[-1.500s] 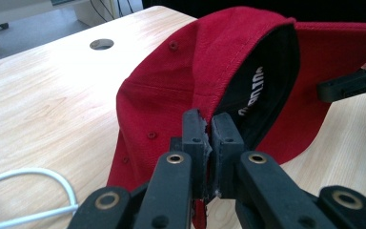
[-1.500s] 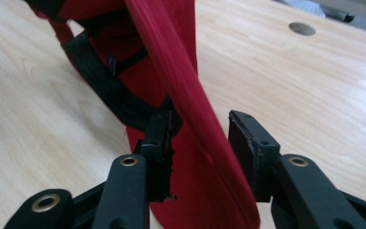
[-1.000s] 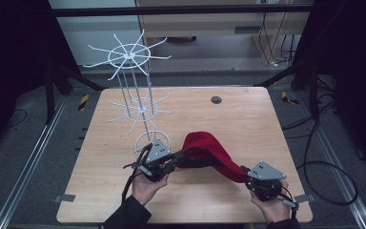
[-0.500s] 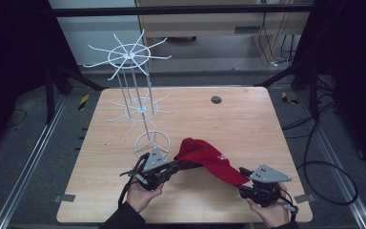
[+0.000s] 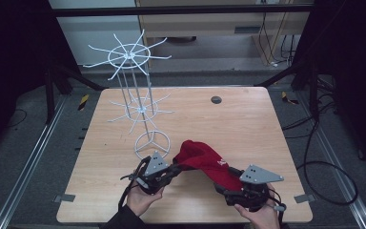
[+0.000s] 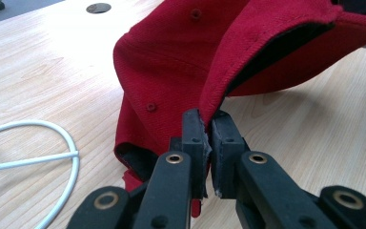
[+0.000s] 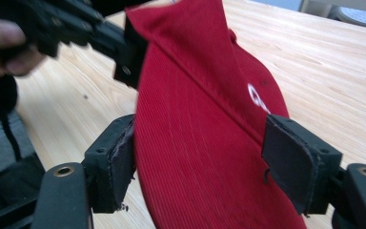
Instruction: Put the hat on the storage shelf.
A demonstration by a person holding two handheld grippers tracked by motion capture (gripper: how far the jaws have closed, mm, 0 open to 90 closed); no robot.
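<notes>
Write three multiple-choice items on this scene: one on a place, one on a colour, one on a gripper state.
1. Where is the wire rack?
A. table's far left part
B. table's right edge
C. on the floor

2. What colour is the cap?
A. blue
B. red
C. white

3. How is the left gripper?
A. wide open
B. shut on the cap's edge
C. holding the rack

Answers:
1 A, it rises beyond the left gripper in the high view.
2 B, red fabric in every view.
3 B, its pads pinch the cap's edge.
</notes>
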